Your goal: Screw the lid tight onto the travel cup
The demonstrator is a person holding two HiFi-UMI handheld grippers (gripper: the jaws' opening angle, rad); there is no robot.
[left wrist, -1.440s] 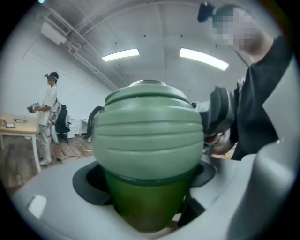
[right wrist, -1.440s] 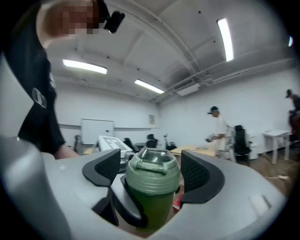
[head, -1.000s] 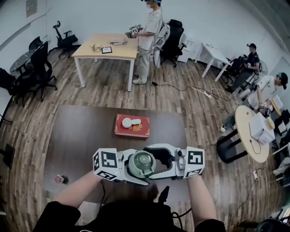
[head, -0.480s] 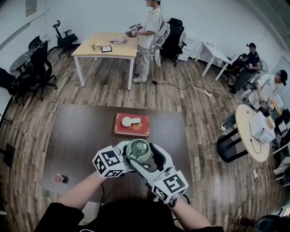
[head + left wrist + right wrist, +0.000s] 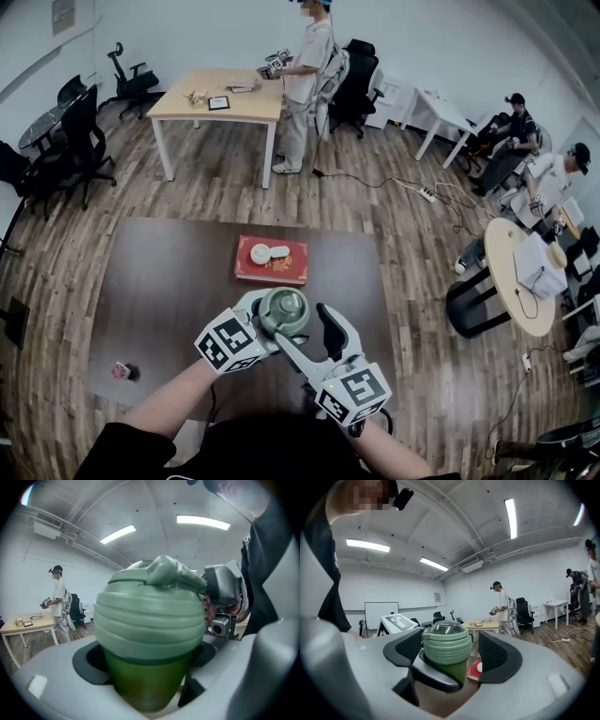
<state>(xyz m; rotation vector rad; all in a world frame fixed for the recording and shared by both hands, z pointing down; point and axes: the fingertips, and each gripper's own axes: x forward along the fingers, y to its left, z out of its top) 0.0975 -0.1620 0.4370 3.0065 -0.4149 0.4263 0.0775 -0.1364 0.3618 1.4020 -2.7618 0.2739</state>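
Left hand-held gripper [image 5: 149, 679] clamps the green travel cup [image 5: 143, 688]; right hand-held gripper [image 5: 451, 652] gapes astride its lid [image 5: 446, 641]

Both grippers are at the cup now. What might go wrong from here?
1. The right gripper has its jaws around the lid with a slight gap at one pad, so a twist now may slip on its ribs.
2. Only the left gripper clamps the travel cup, on its tapered body. Twisting force could spin it or work it loose.

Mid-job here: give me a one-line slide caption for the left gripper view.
Left gripper clamped on the green travel cup, its ribbed lid on top.
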